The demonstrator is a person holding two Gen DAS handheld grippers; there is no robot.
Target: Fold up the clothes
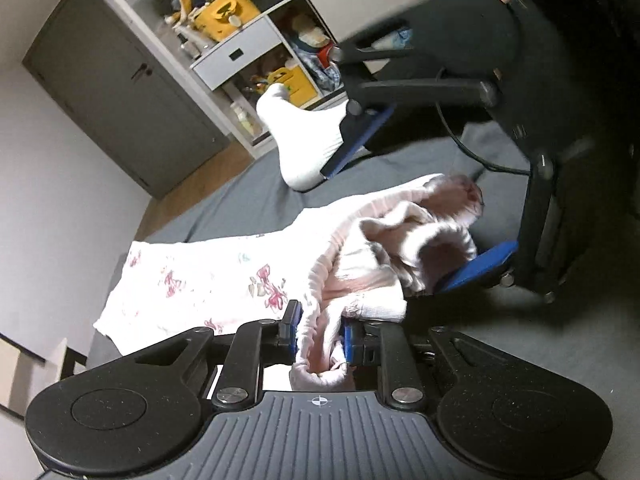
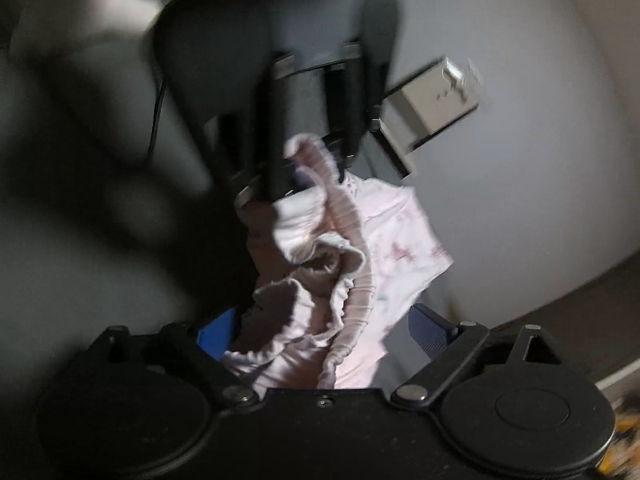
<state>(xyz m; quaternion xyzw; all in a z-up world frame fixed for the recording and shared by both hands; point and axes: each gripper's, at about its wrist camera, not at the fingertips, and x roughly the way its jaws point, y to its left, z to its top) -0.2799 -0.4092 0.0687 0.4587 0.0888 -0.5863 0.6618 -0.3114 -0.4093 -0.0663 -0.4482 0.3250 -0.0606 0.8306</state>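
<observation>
A pale pink garment (image 1: 224, 280) with a red floral print lies across the grey bed sheet (image 1: 248, 200), its ruffled waistband (image 1: 404, 236) bunched and lifted. My left gripper (image 1: 320, 336) is shut on the waistband's near edge, with pink fabric squeezed between its blue pads. My right gripper (image 1: 400, 216) reaches in from the upper right, jaws wide open, straddling the raised waistband. In the right wrist view the garment (image 2: 328, 280) fills the gap between the spread fingers of the right gripper (image 2: 324, 334). The left gripper (image 2: 296, 176) holds the cloth's far end there. That view is blurred.
A person's foot in a white sock (image 1: 304, 136) rests on the bed behind the garment. Beyond it stand a white shelf unit (image 1: 240, 52) with yellow items, a grey door (image 1: 112, 92) and wooden floor (image 1: 188, 184). A pale box (image 2: 432, 100) sits by the wall.
</observation>
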